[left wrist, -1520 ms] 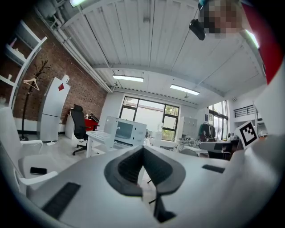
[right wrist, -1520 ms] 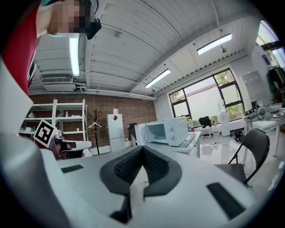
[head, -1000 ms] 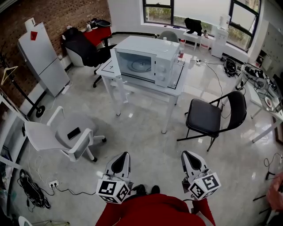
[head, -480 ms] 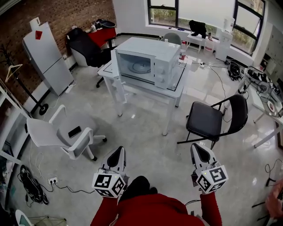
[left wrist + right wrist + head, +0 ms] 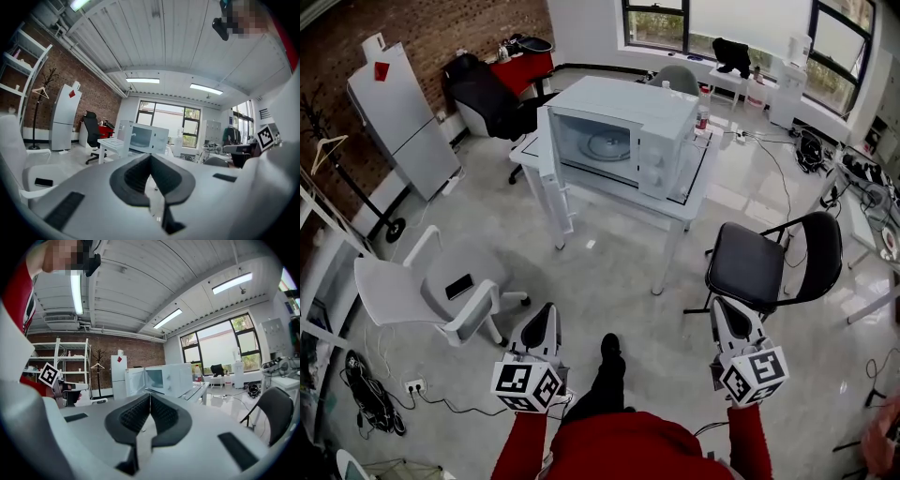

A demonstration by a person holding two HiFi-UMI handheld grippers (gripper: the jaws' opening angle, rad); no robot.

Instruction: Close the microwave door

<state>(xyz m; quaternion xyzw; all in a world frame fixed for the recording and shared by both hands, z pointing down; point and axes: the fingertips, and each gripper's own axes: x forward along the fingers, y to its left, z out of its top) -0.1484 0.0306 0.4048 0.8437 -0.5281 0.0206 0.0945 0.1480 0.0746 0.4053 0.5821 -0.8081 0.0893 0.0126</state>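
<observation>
We have stepped nearer the microwave (image 5: 666,122), still well ahead of our fingertips, its door (image 5: 547,141) hanging open. Left gripper (image 5: 540,322) and right gripper (image 5: 727,314) are both pinched together on nothing; closing remains to do.

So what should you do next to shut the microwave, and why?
Probably walk closer first. The microwave sits on the table across the floor, with its door swung open to the left. The left gripper and right gripper are both down near the person, far from the door, jaws together and holding nothing.
</observation>
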